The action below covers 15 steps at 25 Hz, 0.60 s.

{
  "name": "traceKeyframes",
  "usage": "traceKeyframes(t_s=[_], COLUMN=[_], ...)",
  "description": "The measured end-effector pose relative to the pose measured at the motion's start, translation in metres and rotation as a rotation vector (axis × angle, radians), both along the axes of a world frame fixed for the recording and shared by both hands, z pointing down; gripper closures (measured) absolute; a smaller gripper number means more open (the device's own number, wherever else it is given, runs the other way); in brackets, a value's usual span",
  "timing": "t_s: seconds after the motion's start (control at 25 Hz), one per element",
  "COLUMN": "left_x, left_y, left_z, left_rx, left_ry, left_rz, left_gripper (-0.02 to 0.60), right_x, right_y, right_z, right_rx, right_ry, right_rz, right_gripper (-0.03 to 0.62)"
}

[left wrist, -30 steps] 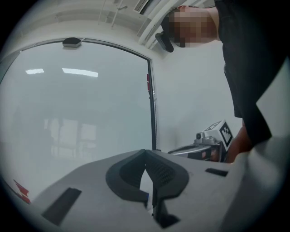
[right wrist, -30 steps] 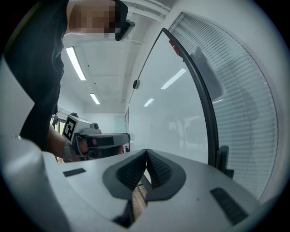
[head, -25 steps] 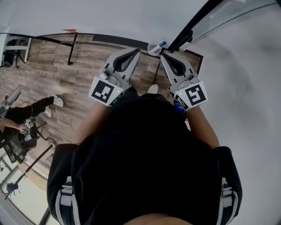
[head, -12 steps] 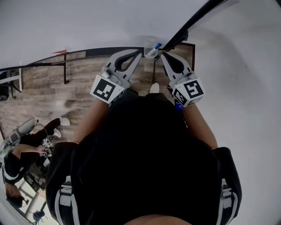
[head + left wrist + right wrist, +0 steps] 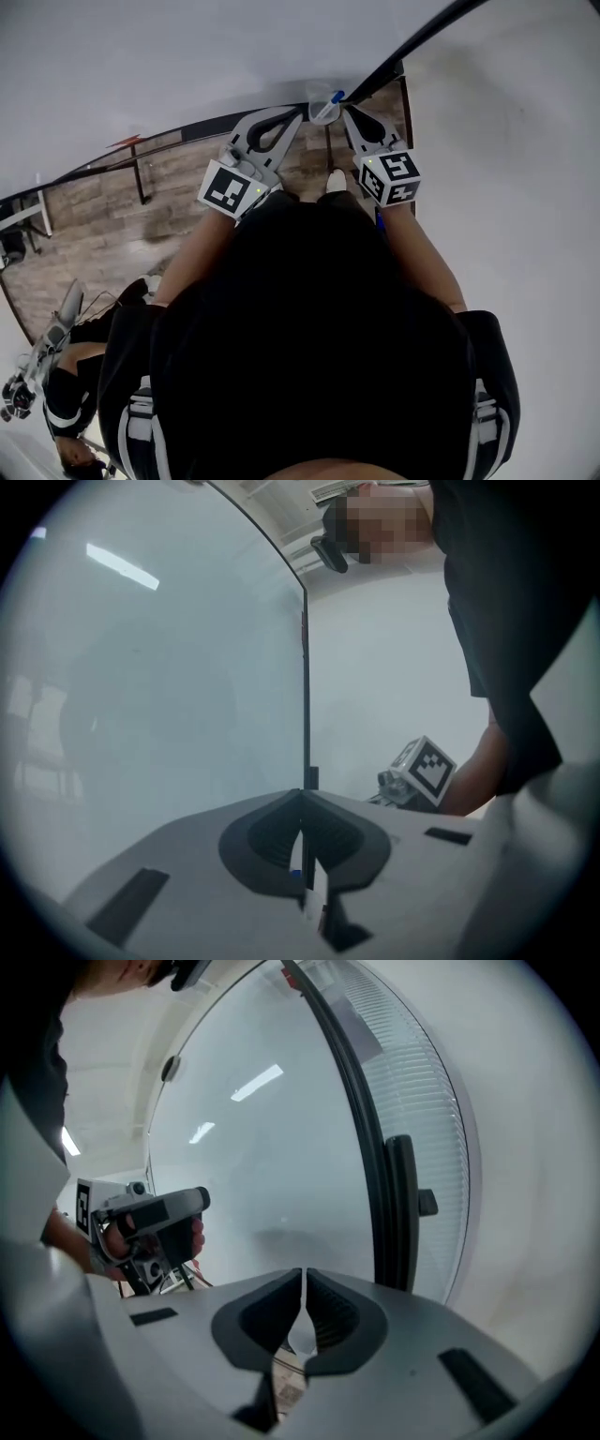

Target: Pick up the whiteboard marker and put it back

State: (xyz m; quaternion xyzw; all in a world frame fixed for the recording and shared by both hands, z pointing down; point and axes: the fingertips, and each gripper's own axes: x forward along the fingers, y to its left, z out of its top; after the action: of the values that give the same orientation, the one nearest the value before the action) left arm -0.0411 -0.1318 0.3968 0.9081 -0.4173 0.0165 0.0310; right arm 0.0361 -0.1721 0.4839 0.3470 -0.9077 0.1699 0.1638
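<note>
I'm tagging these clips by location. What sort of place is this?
Probably an office or lab room, indoors. A big glossy black-framed whiteboard fills the view ahead. The floor is wood-look plank. A cup holding a blue-capped marker sits by the board's frame.

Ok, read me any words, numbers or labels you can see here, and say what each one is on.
No readable words or numbers anywhere.
Left cube: black-and-white square pattern, no letters.
Right cube: same kind of pattern, no letters.
Pale patch seen below the right claw: some print, too blurred to read.
</note>
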Motion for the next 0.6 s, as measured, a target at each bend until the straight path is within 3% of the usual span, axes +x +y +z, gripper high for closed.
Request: traceKeyframes(t_s=[0.36, 0.6], left_x=[-0.009, -0.020], left_y=[0.004, 0.007], left_z=[0.011, 0.016], left_rx=[-0.012, -0.029], left_ry=[0.029, 0.036], left_rz=[0.110, 0.163], left_gripper=[0.578, 0.578], right_x=[-0.004, 0.001], right_y=[-0.010, -0.023], right_z=[0.044, 0.074], right_rx=[-0.080, -0.156], right_ry=[0.085, 0.056], right_rz=[0.168, 0.306], right_gripper=[0.562, 0.514])
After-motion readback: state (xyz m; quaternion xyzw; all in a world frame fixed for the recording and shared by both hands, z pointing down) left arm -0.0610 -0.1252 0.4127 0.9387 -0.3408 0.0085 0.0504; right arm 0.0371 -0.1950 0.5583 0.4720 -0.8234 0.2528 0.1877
